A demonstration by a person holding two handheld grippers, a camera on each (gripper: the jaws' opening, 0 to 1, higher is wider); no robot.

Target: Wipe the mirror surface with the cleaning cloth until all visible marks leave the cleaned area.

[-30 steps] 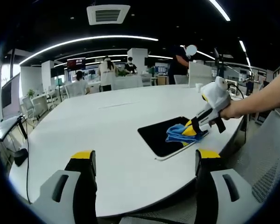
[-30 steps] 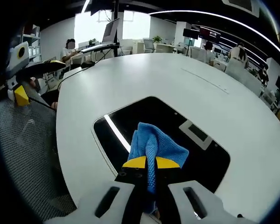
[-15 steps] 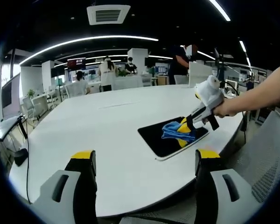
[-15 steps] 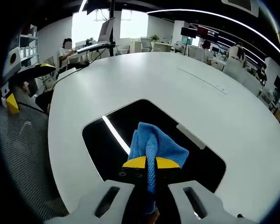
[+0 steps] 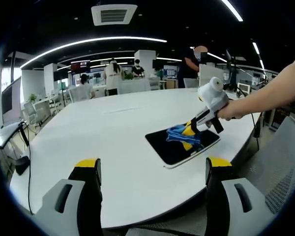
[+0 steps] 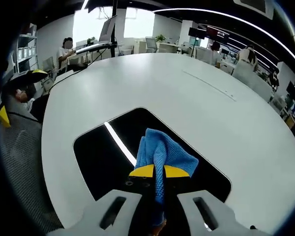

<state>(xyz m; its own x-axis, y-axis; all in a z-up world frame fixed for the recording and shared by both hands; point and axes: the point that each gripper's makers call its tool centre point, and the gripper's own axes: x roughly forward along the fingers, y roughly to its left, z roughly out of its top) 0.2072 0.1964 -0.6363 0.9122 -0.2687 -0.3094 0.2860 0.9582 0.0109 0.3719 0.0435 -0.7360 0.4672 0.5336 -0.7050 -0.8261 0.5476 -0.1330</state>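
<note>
Right gripper (image 6: 159, 173) clamps the blue cleaning cloth (image 6: 162, 152), pressing it on the mirror (image 6: 96, 155) just ahead; left gripper (image 5: 152, 169) hangs with jaws apart over the white table (image 5: 98, 132).

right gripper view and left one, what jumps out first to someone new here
A bright blue cloth pinched in the right tool, pressed onto a dark mirror lying flat on the big white table. The left tool hangs open over the table's near edge.
</note>
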